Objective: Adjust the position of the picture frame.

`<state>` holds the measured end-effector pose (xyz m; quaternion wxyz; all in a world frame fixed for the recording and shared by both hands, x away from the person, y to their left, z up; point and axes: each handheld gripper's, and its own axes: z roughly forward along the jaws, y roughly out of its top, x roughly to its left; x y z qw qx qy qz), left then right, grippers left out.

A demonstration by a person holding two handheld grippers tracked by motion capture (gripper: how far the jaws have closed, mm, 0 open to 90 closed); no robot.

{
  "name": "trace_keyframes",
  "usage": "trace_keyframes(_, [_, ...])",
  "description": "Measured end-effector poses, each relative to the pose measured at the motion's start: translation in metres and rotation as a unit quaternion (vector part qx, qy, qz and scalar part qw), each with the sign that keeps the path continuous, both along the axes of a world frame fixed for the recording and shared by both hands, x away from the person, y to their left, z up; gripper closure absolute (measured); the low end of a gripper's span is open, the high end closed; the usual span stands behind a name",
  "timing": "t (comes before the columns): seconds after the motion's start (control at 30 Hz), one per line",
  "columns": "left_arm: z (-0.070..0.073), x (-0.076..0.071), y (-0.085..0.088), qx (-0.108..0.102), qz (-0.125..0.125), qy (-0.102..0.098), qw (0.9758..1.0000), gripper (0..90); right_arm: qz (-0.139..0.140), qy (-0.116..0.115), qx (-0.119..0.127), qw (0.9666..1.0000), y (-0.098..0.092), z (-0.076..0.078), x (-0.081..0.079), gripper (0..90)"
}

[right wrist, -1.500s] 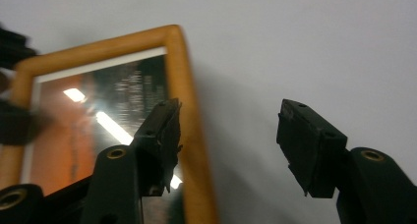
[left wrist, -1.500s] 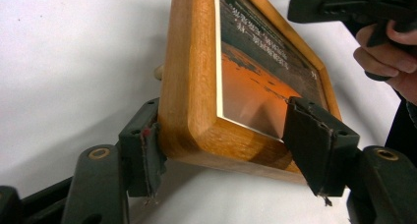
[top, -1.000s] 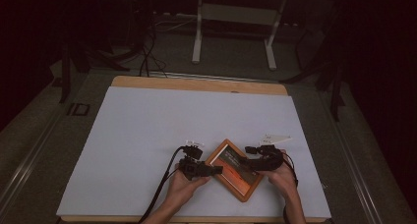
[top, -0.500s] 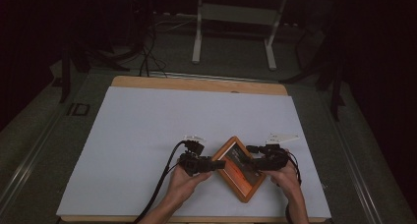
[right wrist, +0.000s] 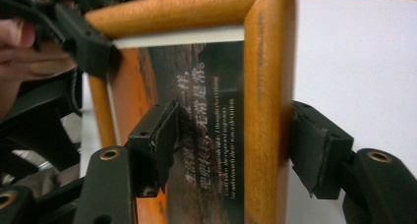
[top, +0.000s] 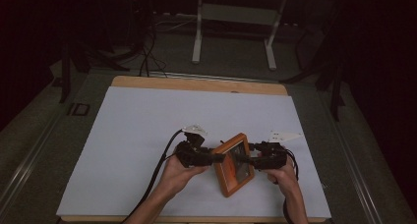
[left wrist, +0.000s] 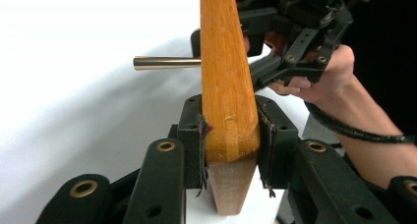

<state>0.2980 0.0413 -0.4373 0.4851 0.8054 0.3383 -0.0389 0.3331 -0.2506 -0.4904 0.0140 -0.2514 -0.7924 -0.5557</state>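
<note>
High view, both hands level, left tool (top: 212, 158) and right tool (top: 252, 160) gripping picture frame (top: 235, 164)

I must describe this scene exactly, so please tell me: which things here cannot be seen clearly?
- Wooden picture frame: its picture is too small and dark in the high view.
- The printed text on it is blurred in the right gripper view.
- Right gripper: whether its pad touches the frame's outer side is unclear.
- Metal rod: the frame hides its far end.

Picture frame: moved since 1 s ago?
Yes. The picture frame, held between the left gripper and right gripper, has turned from a diamond toward square with the table's near edge.
</note>
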Motion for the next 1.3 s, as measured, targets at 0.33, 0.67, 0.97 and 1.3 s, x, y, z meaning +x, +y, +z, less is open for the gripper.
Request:
trace_keyframes(0.33, [0.003,0.009,0.037,0.004,-0.023,-0.026,0.9994,69.7,0.015,-0.018,-0.015,0.9996,0.033,0.003,0.002,42.7])
trace_keyframes(0.67, [0.004,0.025,0.064,0.01,-0.056,-0.057,0.9968,68.2,0.033,-0.019,-0.027,0.9989,0.05,0.003,0.001,55.8])
trace_keyframes(0.97, [0.002,0.026,0.072,0.029,-0.04,-0.08,0.9956,62.2,0.042,-0.033,-0.024,0.9983,0.058,0.002,-0.003,63.0])
trace_keyframes(1.3, [-0.019,0.016,0.085,-0.022,0.04,-0.067,0.9967,48.9,0.044,-0.028,-0.013,0.9986,0.054,0.001,-0.004,65.1])
